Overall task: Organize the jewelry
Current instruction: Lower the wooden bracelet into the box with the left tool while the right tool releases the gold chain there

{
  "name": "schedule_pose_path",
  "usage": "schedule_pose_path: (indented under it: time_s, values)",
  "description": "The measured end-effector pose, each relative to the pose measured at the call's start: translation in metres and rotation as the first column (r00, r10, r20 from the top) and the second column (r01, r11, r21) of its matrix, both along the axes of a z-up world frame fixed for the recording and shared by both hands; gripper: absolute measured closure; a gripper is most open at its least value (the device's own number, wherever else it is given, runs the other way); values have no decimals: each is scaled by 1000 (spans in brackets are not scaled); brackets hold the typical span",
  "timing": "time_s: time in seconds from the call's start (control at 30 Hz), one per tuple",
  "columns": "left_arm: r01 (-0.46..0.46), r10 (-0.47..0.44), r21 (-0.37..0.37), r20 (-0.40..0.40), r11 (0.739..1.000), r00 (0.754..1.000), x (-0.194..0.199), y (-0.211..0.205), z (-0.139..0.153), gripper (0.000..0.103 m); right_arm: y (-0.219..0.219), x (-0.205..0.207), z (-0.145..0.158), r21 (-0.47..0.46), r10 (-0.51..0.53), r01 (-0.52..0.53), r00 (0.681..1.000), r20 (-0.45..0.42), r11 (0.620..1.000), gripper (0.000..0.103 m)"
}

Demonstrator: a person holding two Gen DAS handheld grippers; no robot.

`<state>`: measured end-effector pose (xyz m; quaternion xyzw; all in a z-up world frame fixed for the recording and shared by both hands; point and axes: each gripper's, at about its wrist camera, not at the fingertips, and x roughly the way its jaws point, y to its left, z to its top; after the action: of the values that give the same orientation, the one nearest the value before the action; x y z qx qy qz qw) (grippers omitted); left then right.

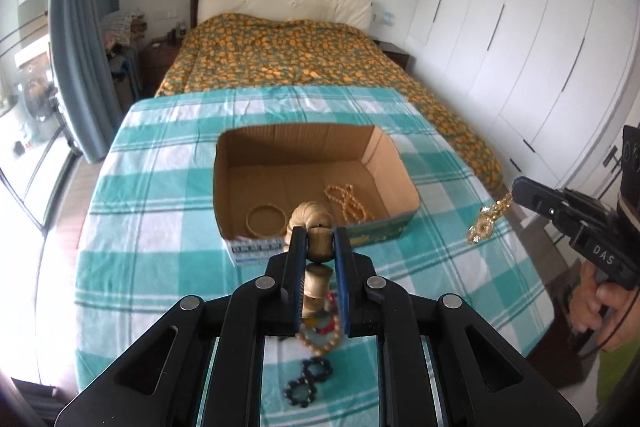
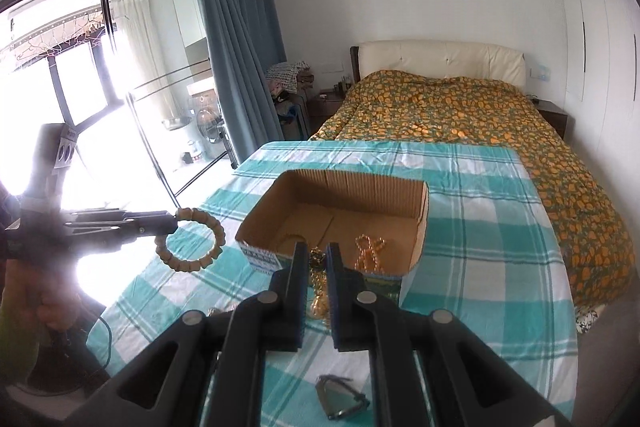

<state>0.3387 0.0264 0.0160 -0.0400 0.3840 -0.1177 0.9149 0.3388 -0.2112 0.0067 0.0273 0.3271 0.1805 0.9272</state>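
Observation:
My left gripper (image 1: 319,243) is shut on a chunky tan beaded bracelet (image 1: 316,223), held above the table just before the open cardboard box (image 1: 396,151); the bracelet hangs as a ring in the right wrist view (image 2: 192,239). My right gripper (image 2: 317,259) is shut on a gold chain with a pendant (image 2: 318,287), which dangles at the right of the box in the left wrist view (image 1: 486,221). The box (image 2: 424,223) holds a thin bangle (image 1: 265,220) and a gold bead necklace (image 1: 348,203).
On the teal checked tablecloth (image 1: 160,227) lie a black bead bracelet (image 1: 306,381), a multicoloured bead bracelet (image 1: 320,333) and a grey metal piece (image 2: 340,397). A bed with an orange floral cover (image 1: 288,51) stands behind the table.

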Motion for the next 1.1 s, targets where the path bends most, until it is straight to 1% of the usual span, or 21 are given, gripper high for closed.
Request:
schedule_pose_path:
  time_s: [0.1, 0.23, 0.37, 0.5, 0.57, 0.67, 0.73, 0.77, 0.8, 0.87, 0.9, 0.93, 0.97, 1.03, 1.1]
  values:
    - [-11, 11, 9, -4, 1000, 1000, 34, 4, 0, 91, 10, 36, 3, 3, 11, -10, 1000, -12, 1000, 94]
    - [-24, 25, 27, -31, 999, 999, 78, 5, -12, 91, 25, 82, -9, 10, 20, -19, 998, -53, 1000, 94]
    - [-42, 46, 53, -71, 998, 996, 118, 5, -38, 91, 43, 131, -35, -6, 16, -17, 994, -108, 1000, 94]
    - [-61, 72, 101, -107, 993, 992, 153, 4, -68, 91, 58, 174, -70, -40, 0, -7, 983, -181, 999, 94]
    - [-61, 76, 121, -123, 991, 989, 164, 4, -83, 91, 63, 189, -86, -51, -10, -1, 977, -213, 999, 94]
    - [-58, 81, 154, -146, 986, 986, 176, 4, -100, 88, 67, 201, -105, -60, -24, 9, 967, -254, 998, 91]
    - [-79, 109, 182, -160, 980, 981, 176, 6, -108, 70, 65, 200, -109, -60, -57, 43, 967, -249, 997, 60]
    - [-86, 115, 184, -154, 979, 981, 173, 7, -108, 50, 63, 196, -108, -57, -71, 59, 969, -237, 997, 57]
    - [-95, 121, 183, -138, 978, 983, 168, 10, -106, 37, 61, 191, -107, -57, -80, 68, 970, -228, 996, 56]
    - [-102, 124, 191, -103, 976, 987, 152, 14, -99, 27, 60, 179, -102, -64, -91, 79, 973, -211, 995, 53]
    - [-104, 124, 199, -89, 974, 988, 144, 16, -95, 22, 59, 173, -101, -72, -100, 87, 975, -199, 994, 46]
    - [-107, 126, 207, -78, 972, 989, 134, 17, -91, 21, 58, 163, -98, -80, -108, 94, 977, -183, 992, 41]
    - [-106, 123, 212, -69, 971, 990, 124, 19, -87, 18, 57, 155, -95, -90, -113, 99, 979, -168, 991, 40]
    - [-97, 110, 216, -52, 972, 993, 101, 21, -81, 16, 57, 137, -90, -110, -122, 106, 982, -145, 988, 33]
    - [-91, 102, 224, -39, 970, 994, 76, 23, -76, 12, 58, 116, -85, -133, -129, 114, 985, -116, 985, 29]
